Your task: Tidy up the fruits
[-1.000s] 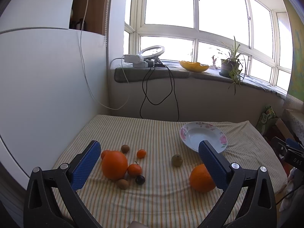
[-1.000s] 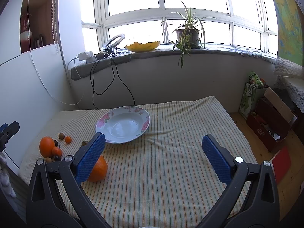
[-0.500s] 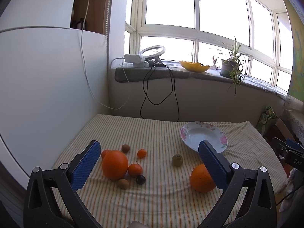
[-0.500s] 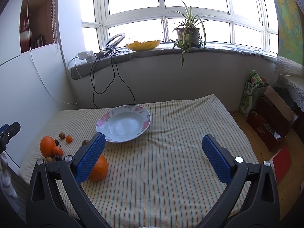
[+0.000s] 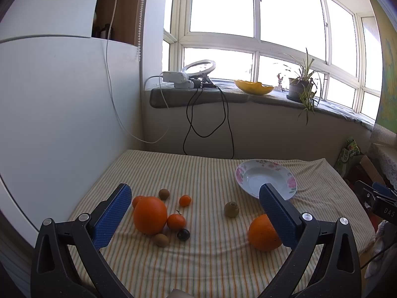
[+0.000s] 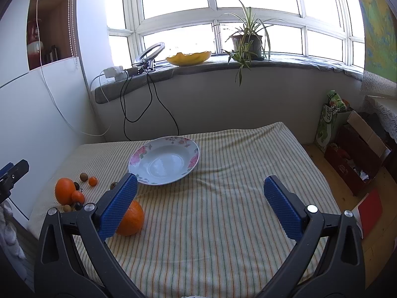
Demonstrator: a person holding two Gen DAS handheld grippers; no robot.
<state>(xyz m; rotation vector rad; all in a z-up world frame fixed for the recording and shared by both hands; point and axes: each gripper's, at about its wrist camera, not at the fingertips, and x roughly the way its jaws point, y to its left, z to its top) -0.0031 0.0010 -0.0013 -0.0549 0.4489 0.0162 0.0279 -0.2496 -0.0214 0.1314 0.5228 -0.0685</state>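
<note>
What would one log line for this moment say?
left tongs: open, empty | right tongs: open, empty | plate: empty | fruit: all on cloth

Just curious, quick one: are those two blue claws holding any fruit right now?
Left gripper: open, holding nothing, above the striped cloth.
Right gripper: open, holding nothing.

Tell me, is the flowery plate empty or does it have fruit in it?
Empty. The flowery plate shows only bare white inside; every fruit, like the big orange, lies on the striped cloth.
</note>
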